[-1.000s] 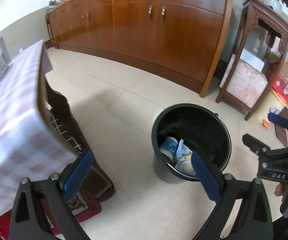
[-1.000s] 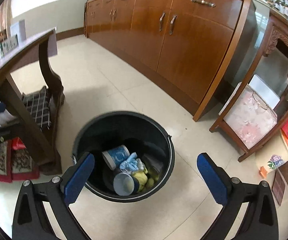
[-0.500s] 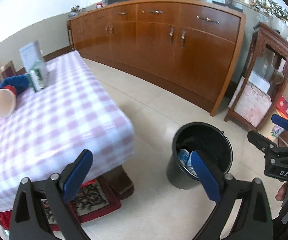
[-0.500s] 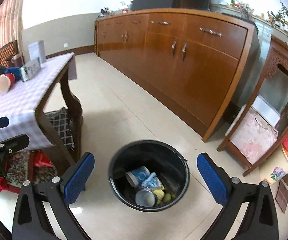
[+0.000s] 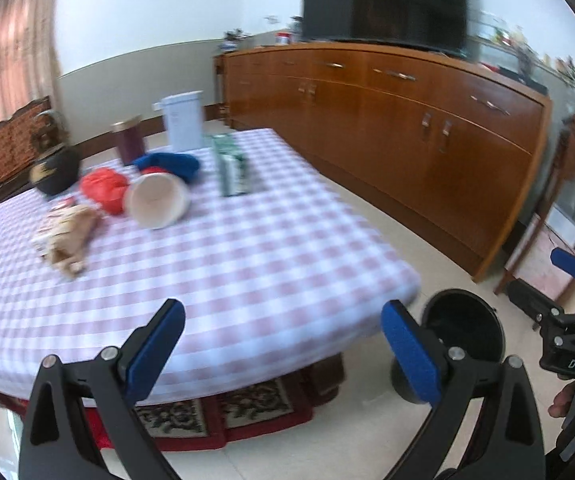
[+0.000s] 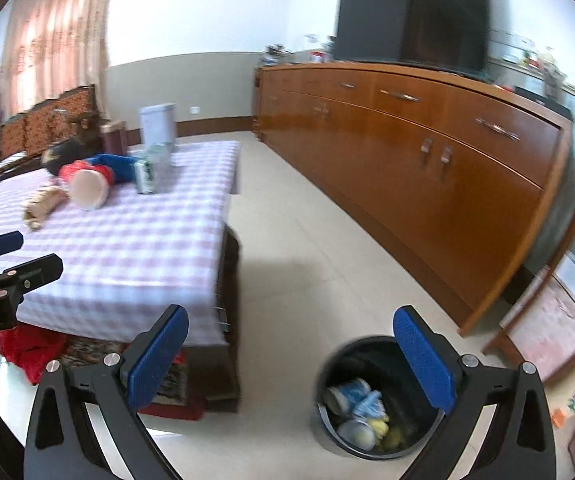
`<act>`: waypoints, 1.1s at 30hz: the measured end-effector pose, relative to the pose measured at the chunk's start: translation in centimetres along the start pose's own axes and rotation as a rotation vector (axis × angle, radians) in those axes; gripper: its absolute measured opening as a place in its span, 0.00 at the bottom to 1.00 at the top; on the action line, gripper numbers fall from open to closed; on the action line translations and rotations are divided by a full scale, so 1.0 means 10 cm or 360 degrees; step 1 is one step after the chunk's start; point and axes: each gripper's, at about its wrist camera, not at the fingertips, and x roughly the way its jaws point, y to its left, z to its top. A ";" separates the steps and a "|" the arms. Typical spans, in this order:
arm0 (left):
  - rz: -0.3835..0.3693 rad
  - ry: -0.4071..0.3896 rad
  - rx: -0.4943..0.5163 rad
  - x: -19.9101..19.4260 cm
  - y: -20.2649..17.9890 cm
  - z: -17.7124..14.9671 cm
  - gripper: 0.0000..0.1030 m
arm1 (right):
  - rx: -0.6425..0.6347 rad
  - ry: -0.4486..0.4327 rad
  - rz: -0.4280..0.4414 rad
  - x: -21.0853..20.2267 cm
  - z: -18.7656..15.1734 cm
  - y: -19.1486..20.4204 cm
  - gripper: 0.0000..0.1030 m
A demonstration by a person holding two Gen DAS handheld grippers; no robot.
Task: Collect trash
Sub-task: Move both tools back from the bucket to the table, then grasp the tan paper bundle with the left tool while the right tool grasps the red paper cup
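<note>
Both claws empty, jaws apart: left claw faces the checked counter, right claw sits above the floor bin. Trash lies far back on the counter: tipped paper cup, crumpled brown wrapper. Likely lining up a pick.

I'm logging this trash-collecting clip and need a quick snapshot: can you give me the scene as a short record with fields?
left hand-held gripper: open, empty, above the table's near edge
right hand-held gripper: open, empty, above the floor near the bin
table: checked cloth
trash on table: tipped paper cup, red crumpled bag, brown wrapper, blue cloth
bin: black, on the floor beside the table, holds cups and scraps
background: wooden sideboard, television
</note>
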 end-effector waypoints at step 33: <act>0.0375 0.0028 -0.0454 0.42 2.18 0.19 0.85 | -0.0292 0.0108 0.0466 1.20 0.97 1.95 1.00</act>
